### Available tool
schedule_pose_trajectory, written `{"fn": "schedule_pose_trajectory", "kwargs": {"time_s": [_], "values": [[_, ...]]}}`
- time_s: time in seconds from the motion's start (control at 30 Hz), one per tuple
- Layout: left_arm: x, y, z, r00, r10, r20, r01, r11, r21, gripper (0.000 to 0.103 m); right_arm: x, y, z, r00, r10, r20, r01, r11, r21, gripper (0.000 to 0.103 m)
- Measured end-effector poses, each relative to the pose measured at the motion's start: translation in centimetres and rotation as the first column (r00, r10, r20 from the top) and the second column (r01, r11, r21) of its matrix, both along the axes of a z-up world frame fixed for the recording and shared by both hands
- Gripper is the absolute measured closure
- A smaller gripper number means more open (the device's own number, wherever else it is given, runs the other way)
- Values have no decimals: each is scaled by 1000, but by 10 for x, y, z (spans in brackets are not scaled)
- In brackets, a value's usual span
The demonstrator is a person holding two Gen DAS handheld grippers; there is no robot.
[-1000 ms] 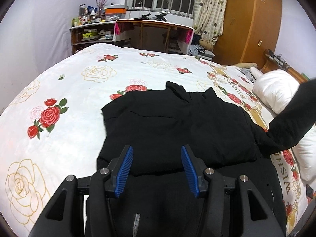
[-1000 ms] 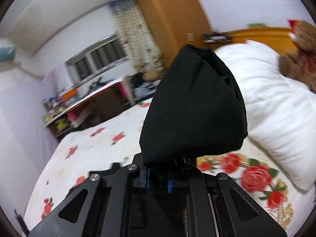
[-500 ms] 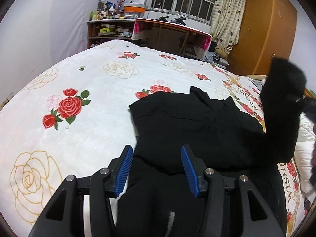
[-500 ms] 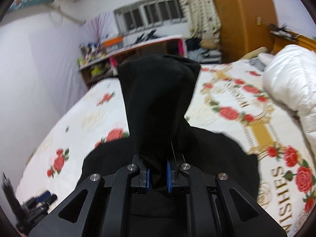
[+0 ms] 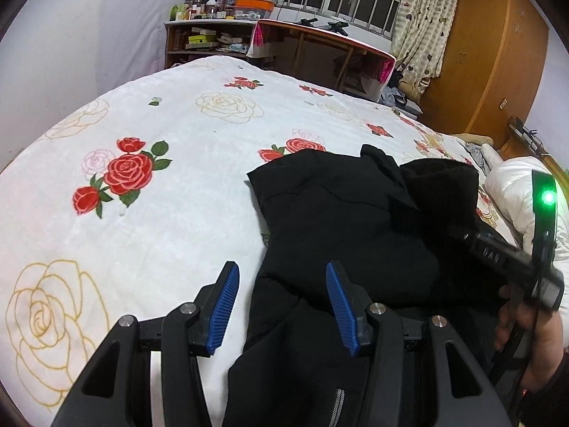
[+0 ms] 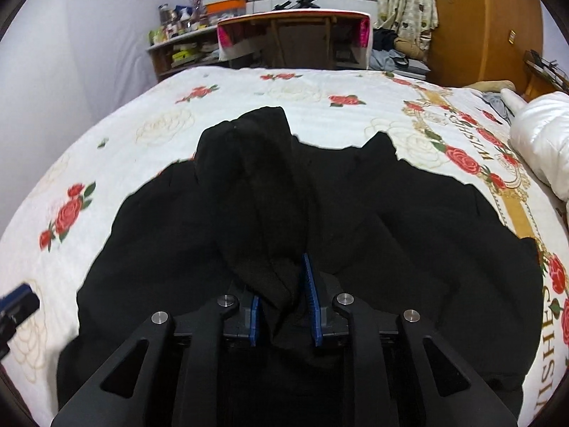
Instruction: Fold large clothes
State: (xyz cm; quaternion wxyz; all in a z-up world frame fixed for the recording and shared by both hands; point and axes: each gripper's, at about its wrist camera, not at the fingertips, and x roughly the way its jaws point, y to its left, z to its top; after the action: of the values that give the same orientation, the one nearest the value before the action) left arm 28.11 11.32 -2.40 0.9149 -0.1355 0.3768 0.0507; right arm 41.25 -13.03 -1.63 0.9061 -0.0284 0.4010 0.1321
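A large black garment (image 5: 341,220) lies spread on the rose-printed bedspread (image 5: 149,192); it also fills the middle of the right wrist view (image 6: 409,235). My left gripper (image 5: 281,306) is open and empty, low over the garment's near left edge. My right gripper (image 6: 282,302) has its jaws partly apart, with the black sleeve (image 6: 249,178) lying between them and stretched across the garment's body. The right gripper's body (image 5: 498,252) shows at the right of the left wrist view, with a hand behind it.
A white pillow (image 6: 544,135) lies at the right side of the bed. A desk (image 5: 320,53) and a cluttered shelf (image 5: 202,32) stand beyond the far edge. A wooden wardrobe (image 5: 490,57) is at the back right.
My right gripper has carried the sleeve from the pillow side over the garment's body and lowered it; its jaws have parted. My left gripper has stayed open, shifting a little left.
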Motion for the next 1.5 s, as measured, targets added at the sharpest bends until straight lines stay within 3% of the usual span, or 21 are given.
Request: {"fn": "schedule_pose_trajectory", "kwargs": {"time_s": [0.07,0.13,0.2,0.27,0.37,0.47,0.6,0.63,0.67,0.7,0.73,0.83,0.93,1.0,1.07,1.1,1.23,1.33,1.4,1.5], "values": [[4,-3,1,1000,-9,3,9,1000,-5,50,-7,-1,0,1000,19,-9,-19,1000,19,70],[8,-8,3,1000,-19,10,19,1000,-13,49,-17,-3,5,998,61,-12,-60,995,74,37],[14,-16,7,999,-32,16,33,999,-19,41,-29,-1,13,993,120,6,-120,988,99,34],[21,-25,12,998,-55,28,56,998,-37,35,-42,-1,20,986,165,29,-167,982,86,34],[37,-43,18,994,-104,37,106,992,-65,27,-55,-22,31,988,137,76,-143,986,88,34],[60,-68,17,986,-164,33,166,982,-86,26,-57,-74,35,997,14,77,-22,994,105,34],[100,-101,0,974,-226,-12,222,964,-147,27,-56,-155,23,986,-167,29,165,983,76,34],[108,-109,-4,970,-244,-16,238,959,-153,42,-56,-170,21,980,-197,19,195,978,75,34],[115,-118,-9,965,-262,-28,256,957,-140,84,-56,-184,20,974,-225,14,223,972,74,34],[120,-127,-14,962,-268,-58,262,960,-102,96,-58,-196,19,968,-252,15,250,965,75,44],[119,-131,-14,963,-264,-60,260,963,-75,96,-58,-210,17,959,-282,9,281,957,74,60],[106,-125,-11,974,-228,-6,228,974,-4,96,-54,-224,11,954,-301,-13,301,950,87,69],[102,-111,-28,979,-197,-47,198,980,13,96,-41,-223,0,954,-299,-35,301,943,141,70],[100,-107,-44,977,-192,-90,194,981,21,96,-26,-222,-26,949,-293,-115,311,932,186,70],[96,-109,-50,975,-201,-94,205,978,39,95,-14,-221,-60,944,-272,-187,302,941,153,70],[95,-110,-49,975,-204,-93,209,977,50,95,-15,-217,-66,948,-263,-176,289,947,140,70],[86,-102,-39,976,-202,-77,206,978,39,91,-19,-222,-54,951,-251,-181,278,950,140,71],[72,-93,-24,983,-179,-43,181,982,61,91,-29,-234,-35,957,-257,-137,275,952,131,71],[61,-85,-11,992,-127,-18,128,988,84,91,-30,-244,-22,957,-270,-102,283,949,142,71],[58,-74,7,997,-65,32,63,996,62,91,-20,-252,-3,957,-284,-53,289,945,151,71]]}}
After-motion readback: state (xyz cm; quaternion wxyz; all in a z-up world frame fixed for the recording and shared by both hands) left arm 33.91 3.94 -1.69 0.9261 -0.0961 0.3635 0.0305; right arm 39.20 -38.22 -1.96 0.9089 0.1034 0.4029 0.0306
